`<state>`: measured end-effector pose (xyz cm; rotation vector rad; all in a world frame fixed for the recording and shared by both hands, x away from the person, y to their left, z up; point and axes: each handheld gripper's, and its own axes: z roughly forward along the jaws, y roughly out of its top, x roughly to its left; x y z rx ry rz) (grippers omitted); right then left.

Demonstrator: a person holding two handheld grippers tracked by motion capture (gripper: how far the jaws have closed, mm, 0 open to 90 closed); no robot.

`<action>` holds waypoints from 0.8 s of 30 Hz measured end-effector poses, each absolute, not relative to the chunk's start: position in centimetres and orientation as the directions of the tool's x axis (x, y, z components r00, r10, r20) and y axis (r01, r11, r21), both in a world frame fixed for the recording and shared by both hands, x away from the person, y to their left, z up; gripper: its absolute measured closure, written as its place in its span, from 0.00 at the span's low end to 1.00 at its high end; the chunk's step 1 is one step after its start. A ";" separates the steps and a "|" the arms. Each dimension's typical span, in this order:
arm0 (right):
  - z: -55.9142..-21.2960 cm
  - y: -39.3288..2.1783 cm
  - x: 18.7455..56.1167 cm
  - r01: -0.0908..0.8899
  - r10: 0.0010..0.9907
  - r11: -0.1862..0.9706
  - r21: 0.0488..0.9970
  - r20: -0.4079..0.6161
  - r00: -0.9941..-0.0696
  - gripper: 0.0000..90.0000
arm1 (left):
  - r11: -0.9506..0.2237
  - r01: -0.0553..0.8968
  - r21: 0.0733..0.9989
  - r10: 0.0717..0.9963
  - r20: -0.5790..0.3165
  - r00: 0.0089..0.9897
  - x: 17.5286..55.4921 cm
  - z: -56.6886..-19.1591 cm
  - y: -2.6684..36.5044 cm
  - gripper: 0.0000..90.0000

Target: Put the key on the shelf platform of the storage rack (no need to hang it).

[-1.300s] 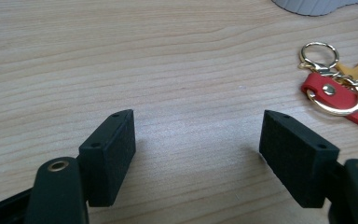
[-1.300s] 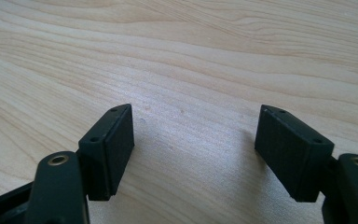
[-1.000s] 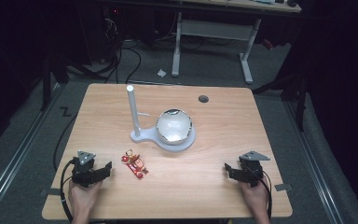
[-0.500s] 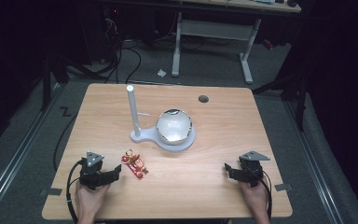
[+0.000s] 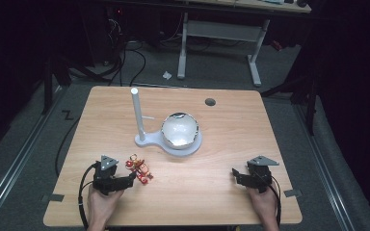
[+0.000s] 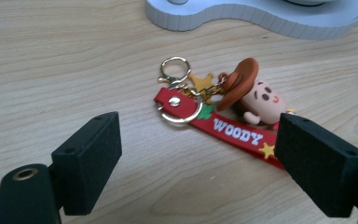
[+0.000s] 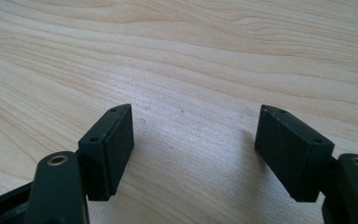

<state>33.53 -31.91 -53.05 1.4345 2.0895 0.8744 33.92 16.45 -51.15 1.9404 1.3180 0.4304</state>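
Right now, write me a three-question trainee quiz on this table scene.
1. True or false: the left gripper is clamped on the Woody keychain.
2. What lies between the right gripper jaws? A) the keychain B) bare table C) the white stand
3. Which word is printed on the keychain's red strap?

Key: 1. False; its jaws have just been opening, apart around the keychain without pressing it. 2. B. 3. WOODY.

red keychain strap (image 6: pixel 235 133), brown hat (image 6: pixel 239 83); white stand (image 5: pixel 176 144)
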 end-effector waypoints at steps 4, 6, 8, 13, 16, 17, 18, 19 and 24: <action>-53.1 -31.9 33.5 0.646 0.936 0.255 0.720 -0.016 -0.353 0.32 | -0.230 0.649 0.725 0.894 -0.106 0.435 34.1 -51.0 15.7 0.16; -53.1 -31.9 33.5 0.645 0.935 0.257 0.720 -0.016 -0.354 0.32 | -0.234 0.652 0.721 0.894 -0.104 0.436 34.3 -51.0 15.3 0.15; -53.1 -31.9 33.5 0.645 0.935 0.256 0.720 -0.016 -0.353 0.32 | -0.227 0.658 0.718 0.896 -0.111 0.430 34.4 -51.0 15.0 0.14; -53.1 -31.9 33.5 0.646 0.935 0.256 0.720 -0.016 -0.353 0.32 | -0.222 0.670 0.709 0.893 -0.128 0.431 34.7 -51.2 14.5 0.10; -53.1 -31.9 33.5 0.646 0.935 0.256 0.720 -0.015 -0.353 0.31 | -0.218 0.675 0.705 0.895 -0.132 0.427 35.0 -51.3 14.4 0.08; -53.1 -31.9 33.5 0.646 0.935 0.256 0.720 -0.016 -0.353 0.32 | -0.215 0.676 0.705 0.895 -0.135 0.425 35.0 -51.3 14.3 0.07; -53.1 -31.9 33.5 0.646 0.935 0.256 0.720 -0.016 -0.353 0.31 | -0.210 0.679 0.703 0.897 -0.138 0.421 35.1 -51.3 14.3 0.07; -53.1 -31.9 33.5 0.645 0.935 0.257 0.720 -0.016 -0.354 0.32 | -0.212 0.682 0.700 0.896 -0.139 0.422 35.2 -51.4 14.2 0.07; -53.1 -31.9 33.5 0.646 0.935 0.256 0.720 -0.016 -0.353 0.32 | -0.223 0.690 0.688 0.899 -0.128 0.419 35.5 -51.6 13.8 0.04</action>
